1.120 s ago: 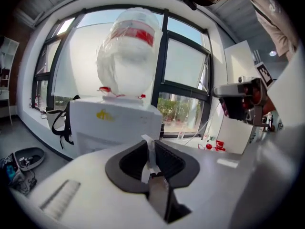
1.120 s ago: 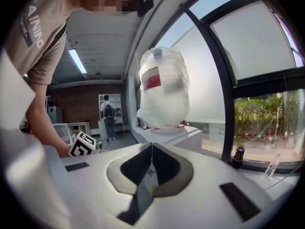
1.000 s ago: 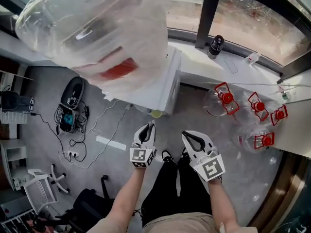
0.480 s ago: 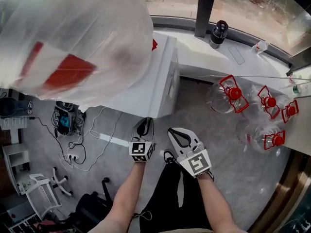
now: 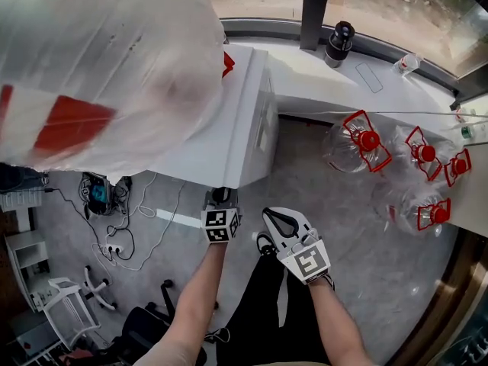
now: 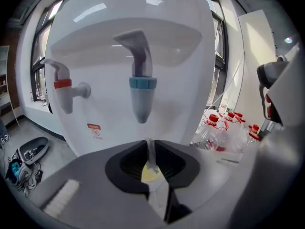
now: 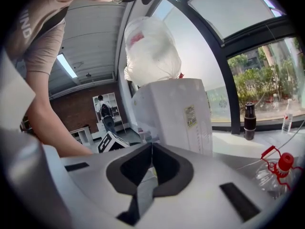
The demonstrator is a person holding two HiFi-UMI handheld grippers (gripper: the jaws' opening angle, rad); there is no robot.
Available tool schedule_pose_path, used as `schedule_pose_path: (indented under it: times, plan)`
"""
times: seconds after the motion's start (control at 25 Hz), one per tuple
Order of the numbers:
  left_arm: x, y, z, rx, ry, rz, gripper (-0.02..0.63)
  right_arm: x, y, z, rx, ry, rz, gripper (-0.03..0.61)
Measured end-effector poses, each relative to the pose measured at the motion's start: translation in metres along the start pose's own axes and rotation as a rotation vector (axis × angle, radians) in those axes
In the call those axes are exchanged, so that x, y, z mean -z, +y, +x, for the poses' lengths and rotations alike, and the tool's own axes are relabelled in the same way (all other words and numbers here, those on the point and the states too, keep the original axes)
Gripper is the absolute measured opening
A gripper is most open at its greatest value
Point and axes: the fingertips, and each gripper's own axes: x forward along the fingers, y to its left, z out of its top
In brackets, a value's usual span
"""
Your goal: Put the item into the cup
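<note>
A grey floor (image 5: 366, 250) spreads under a white water dispenser (image 5: 244, 128), which carries a big clear bottle (image 5: 99, 59). Behind it a pale window ledge (image 5: 320, 78) follows the glazing (image 5: 404, 6), split by a dark post (image 5: 313, 6). A dark flask (image 5: 338, 43) stands on the ledge near that post. Greenery (image 7: 257, 75) shows in daylight outside. Clear jugs with red caps (image 5: 358, 143) cluster below the ledge. Cables (image 5: 122, 235) tangle at the dispenser's other side. Deeper in stand a brick wall (image 7: 90, 111) and a ceiling strip light (image 7: 66, 66).

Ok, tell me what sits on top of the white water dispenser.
A large clear water bottle with a red label stands on the dispenser. The bottle covers its own neck and where it joins.
</note>
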Motion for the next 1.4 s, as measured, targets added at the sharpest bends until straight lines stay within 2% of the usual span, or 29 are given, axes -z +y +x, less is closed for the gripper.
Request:
schedule_pose_path:
  times: [0.4, 0.68, 1.04, 1.12, 1.24, 1.4]
  plan:
    - [0.003, -0.004, 0.015, 0.014, 0.044, 0.056, 0.058, 0.017, -0.006, -0.009, -0.004, 0.031, 0.021, 0.012]
    - [-0.002, -0.006, 0.012, 0.003, 0.023, 0.076, 0.089, 0.025, -0.001, -0.012, -0.021, 0.046, 0.025, 0.012]
    - [-0.01, -0.001, -0.008, -0.04, -0.035, 0.038, 0.089, 0.022, 0.009, -0.013, -0.049, 0.044, 0.018, 0.012]
    - [-0.009, -0.003, -0.014, -0.046, -0.033, 0.04, 0.078, 0.018, 0.011, -0.012, -0.048, 0.038, 0.01, 0.012]
    - [-0.01, -0.013, -0.028, -0.031, -0.028, 0.057, 0.008, 0.007, 0.014, -0.012, -0.04, 0.03, -0.001, 0.012]
    - [-0.02, -0.033, -0.056, 0.0, -0.033, 0.058, 0.008, -0.015, 0.017, -0.022, -0.033, 0.037, -0.025, 0.012]
